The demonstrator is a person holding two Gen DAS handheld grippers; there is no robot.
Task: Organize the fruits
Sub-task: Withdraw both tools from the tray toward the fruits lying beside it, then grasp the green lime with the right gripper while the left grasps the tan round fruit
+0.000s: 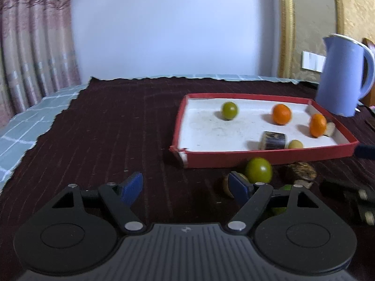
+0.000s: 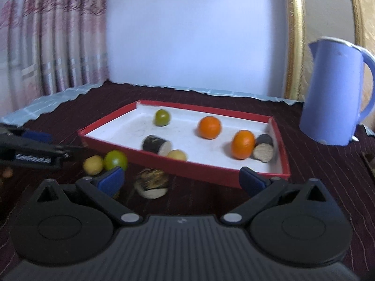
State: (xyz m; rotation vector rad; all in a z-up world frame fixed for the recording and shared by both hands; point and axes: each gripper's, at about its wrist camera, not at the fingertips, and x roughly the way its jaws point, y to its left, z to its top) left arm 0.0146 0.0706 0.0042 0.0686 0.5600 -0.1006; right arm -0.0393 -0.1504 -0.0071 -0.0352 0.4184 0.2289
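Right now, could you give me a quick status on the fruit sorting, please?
Both grippers, left and right, open, empty. Three fruits loose before the red tray, nearest the green one. Nothing blocking.

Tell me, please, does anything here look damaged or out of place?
Yes. The red tray has a torn near-left corner, where the wall gapes open. Also, a green fruit, a yellow fruit and a dark cut piece lie outside it on the cloth.

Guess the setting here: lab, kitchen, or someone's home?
Likely a home room, not a lab: pink patterned curtains, a lilac electric kettle and a cloth-covered table holding the red fruit tray.
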